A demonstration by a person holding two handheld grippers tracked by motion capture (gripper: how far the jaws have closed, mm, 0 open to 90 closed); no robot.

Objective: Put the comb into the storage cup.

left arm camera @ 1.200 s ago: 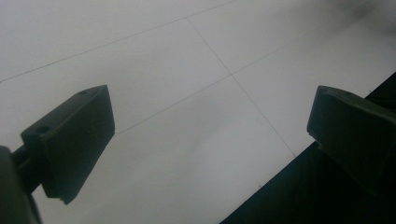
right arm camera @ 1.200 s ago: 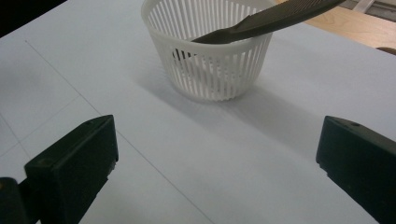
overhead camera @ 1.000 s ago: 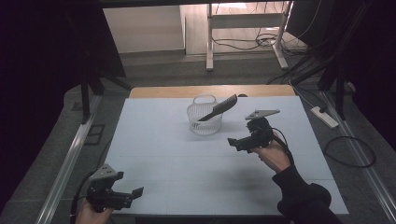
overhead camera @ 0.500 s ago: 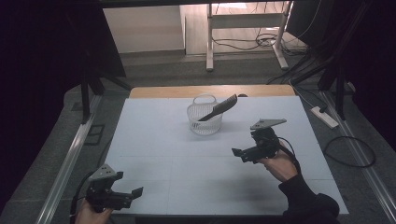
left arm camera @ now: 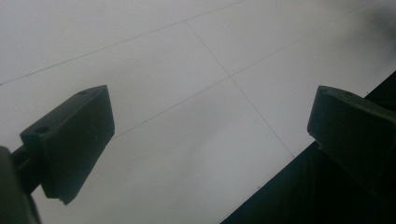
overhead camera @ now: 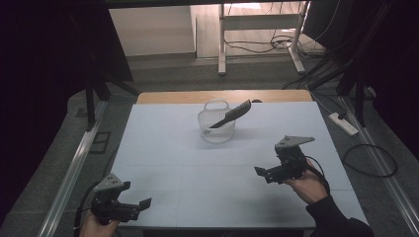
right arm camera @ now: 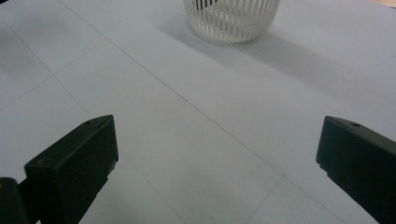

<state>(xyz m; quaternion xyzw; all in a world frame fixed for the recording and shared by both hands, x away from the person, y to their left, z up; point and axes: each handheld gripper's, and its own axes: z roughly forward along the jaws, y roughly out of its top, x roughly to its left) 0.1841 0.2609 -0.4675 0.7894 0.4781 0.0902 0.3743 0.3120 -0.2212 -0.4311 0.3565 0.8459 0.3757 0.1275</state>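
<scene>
- The white-topped bench (overhead camera: pixel 163 148) is carrying a white slotted plastic basket (overhead camera: pixel 216 129) with a loop handle, which is standing upright near the middle of the far edge, well apart from both claws.
- The basket is looking light and thin-walled, stiff enough to keep its shape but likely to flex or skid if it is squeezed hard. Its rim or the loop handle at the back would be the safest places to take hold.
- A dark flat-handled comb-like tool (overhead camera: pixel 231 114) is leaning in the basket, its lower end down inside and its upper end sticking out over the right side of the rim. It is looking rigid, light and rather smooth. The free upper end, clear of the basket wall, is offering the easiest pinch, though I cannot tell its exact make.
- The right claw (overhead camera: pixel 260 172) is hovering near the bench's right edge with its jaws standing wide apart and nothing between them. In the right gripper view the basket (right arm camera: pixel 232 18) is sitting ahead of it across bare bench.
- The left claw (overhead camera: pixel 144 203) is hovering at the near left corner, jaws likewise spread and empty, farthest from the basket.
</scene>
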